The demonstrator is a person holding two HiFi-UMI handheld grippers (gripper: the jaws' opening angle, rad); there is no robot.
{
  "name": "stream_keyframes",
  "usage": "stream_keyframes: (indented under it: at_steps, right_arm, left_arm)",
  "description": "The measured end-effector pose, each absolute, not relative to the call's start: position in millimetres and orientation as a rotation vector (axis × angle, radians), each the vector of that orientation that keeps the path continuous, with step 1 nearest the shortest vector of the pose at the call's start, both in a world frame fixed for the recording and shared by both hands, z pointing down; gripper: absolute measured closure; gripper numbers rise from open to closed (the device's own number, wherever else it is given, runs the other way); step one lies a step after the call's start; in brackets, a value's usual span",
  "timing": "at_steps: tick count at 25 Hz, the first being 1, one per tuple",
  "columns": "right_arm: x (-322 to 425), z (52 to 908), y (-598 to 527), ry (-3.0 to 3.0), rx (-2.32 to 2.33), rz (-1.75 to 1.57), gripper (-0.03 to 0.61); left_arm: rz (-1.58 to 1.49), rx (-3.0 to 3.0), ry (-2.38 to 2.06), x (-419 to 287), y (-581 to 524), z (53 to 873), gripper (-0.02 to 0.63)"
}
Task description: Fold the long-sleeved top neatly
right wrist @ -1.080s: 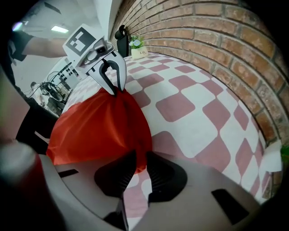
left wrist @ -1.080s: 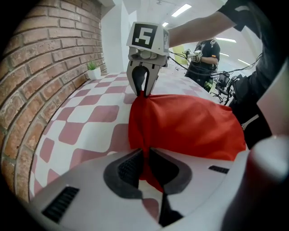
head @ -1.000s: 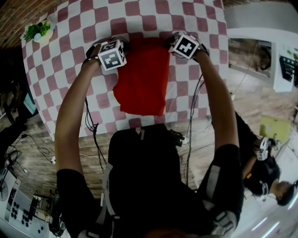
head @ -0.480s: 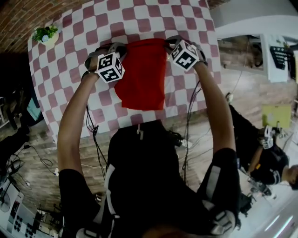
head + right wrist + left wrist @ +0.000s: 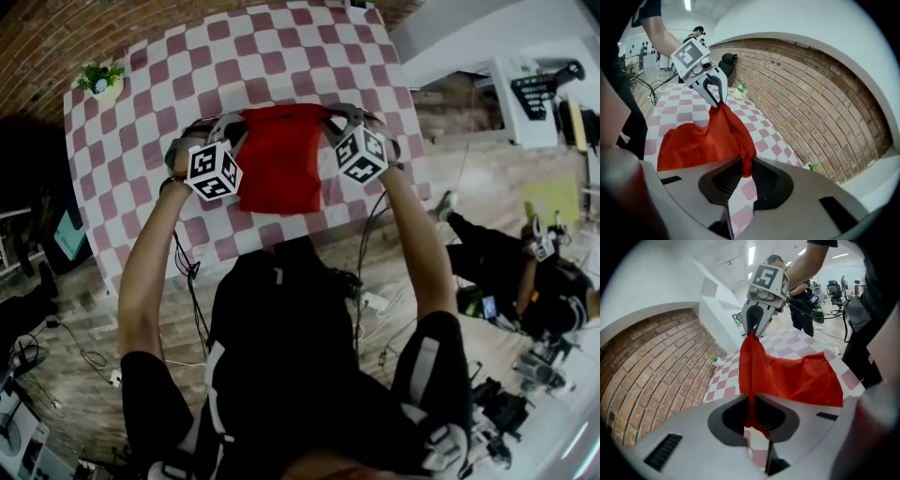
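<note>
The table (image 5: 309, 56), covered with one red-and-white checked cloth, is serving as the folding surface and is carrying the work near its front edge, within reach of both arms. The long-sleeved top (image 5: 281, 159), one red garment already doubled into a narrow panel, is hanging over that surface between the two tools; whether its lower hem is resting on the cloth cannot be told. It is being held by its two upper corners so that the fabric is drooping flat and square under its own weight, which, by judgement, is preparing it for the next fold. The left gripper (image 5: 236, 122) is clamping one corner, with red fabric pinched between its nearly closed jaws in the left gripper view (image 5: 752, 411). The right gripper (image 5: 330, 118) is clamping the opposite corner in the same way (image 5: 743, 171). Two grippers are working, each carrying one marker cube. One small potted plant (image 5: 103, 80) is standing at a far corner, well apart from the garment, leaving the working area free.
</note>
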State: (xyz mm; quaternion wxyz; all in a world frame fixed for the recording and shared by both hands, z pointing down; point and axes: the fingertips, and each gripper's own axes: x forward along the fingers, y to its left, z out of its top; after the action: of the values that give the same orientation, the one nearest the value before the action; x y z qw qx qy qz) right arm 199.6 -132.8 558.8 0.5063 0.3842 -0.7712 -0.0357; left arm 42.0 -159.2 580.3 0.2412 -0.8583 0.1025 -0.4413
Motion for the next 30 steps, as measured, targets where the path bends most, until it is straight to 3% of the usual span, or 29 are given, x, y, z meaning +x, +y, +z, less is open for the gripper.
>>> stream_keyframes:
  at_steps: [11,30]
  right_arm:
    - [163.8,555.5,-8.8,-1.826,0.955,-0.206,0.512]
    - [139.9,684.4,79.7,-1.795,0.813,0.005,0.512]
  left_arm:
    - [-1.127,-2.312,0.282,10.7,-56.6,571.0,0.569]
    - [-1.401,-2.265,0.044,-12.4,23.1,700.0,0.569]
